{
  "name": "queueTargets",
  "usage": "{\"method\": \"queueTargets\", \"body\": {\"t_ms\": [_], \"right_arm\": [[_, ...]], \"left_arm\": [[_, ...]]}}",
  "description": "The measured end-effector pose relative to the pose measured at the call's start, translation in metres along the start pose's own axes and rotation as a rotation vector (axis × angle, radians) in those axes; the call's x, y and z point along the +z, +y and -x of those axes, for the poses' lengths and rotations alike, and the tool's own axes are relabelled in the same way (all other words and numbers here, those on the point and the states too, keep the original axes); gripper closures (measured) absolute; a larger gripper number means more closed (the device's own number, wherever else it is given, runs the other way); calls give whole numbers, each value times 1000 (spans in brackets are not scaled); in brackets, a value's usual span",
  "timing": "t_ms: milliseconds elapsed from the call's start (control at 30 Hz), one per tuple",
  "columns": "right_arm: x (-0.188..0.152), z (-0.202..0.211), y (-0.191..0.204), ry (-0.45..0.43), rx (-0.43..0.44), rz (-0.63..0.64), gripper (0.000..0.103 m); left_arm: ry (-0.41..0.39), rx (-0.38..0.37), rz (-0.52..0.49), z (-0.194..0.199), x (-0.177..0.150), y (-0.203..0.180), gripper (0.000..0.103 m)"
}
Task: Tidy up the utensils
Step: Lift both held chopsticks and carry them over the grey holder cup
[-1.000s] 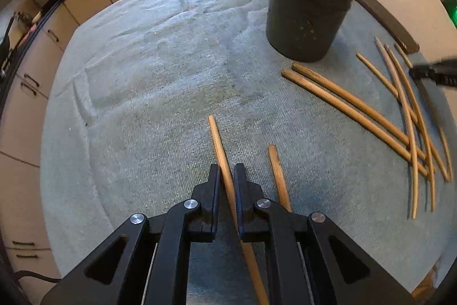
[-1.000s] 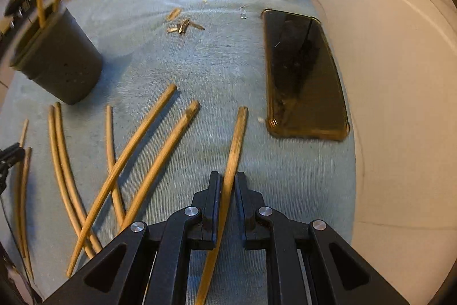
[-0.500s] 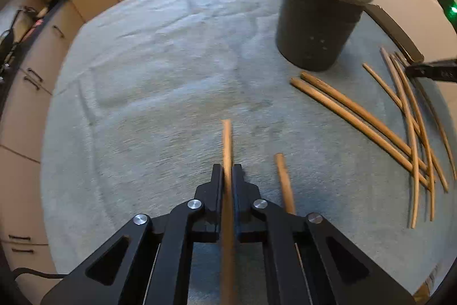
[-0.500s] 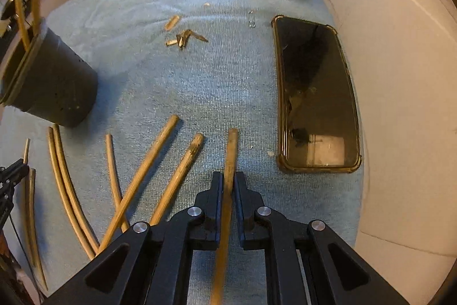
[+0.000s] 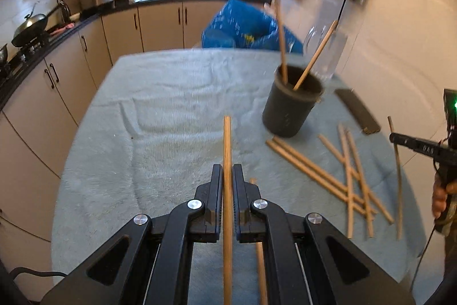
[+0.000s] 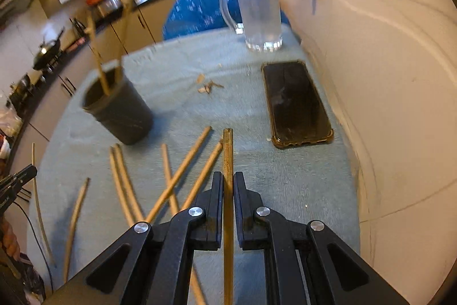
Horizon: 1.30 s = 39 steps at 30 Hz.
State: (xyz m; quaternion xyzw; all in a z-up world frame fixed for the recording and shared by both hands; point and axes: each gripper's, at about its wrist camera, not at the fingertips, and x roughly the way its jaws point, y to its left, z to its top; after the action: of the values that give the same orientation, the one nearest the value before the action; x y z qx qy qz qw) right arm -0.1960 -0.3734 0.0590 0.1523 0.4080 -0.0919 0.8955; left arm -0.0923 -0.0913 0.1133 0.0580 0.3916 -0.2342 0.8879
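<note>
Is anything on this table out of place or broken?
Yes. Small wood fragments lie scattered on the cloth between the dark cup and the phone; they look like broken-off chopstick pieces. The phone also seems foreign among utensils.

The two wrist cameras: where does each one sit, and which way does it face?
Left wrist: sits behind the left gripper, shut on a chopstick, facing the kitchen window; the person's right hand shows at the right edge.
Right wrist: sits behind the right gripper, shut on another chopstick, facing the phone and glass mug.
Shared: the dark cup.
</note>
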Motion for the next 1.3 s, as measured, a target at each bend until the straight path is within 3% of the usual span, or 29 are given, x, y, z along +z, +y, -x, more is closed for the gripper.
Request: {"method": "queueTargets", "body": {"t_ms": [333,700,867,1133,1300], "right_arm": [[-12,79,25,-199,97,12,96],[-2,103,53,-297,124,63,96],[19,110,62,-358,151,54,96],[91,99,90,-503,229,-31,96],[126,81,104,-608,193,-80,96]], "left_arm": [[-164,-47,32,67,1,-21,97],[-310,-97,60,110,21,-30,97],[-349,-121,90,114,55,-28,97],[-433,-135,89,100,129,-43,97],[-446,-134,105,64,173,-51,97]]}}
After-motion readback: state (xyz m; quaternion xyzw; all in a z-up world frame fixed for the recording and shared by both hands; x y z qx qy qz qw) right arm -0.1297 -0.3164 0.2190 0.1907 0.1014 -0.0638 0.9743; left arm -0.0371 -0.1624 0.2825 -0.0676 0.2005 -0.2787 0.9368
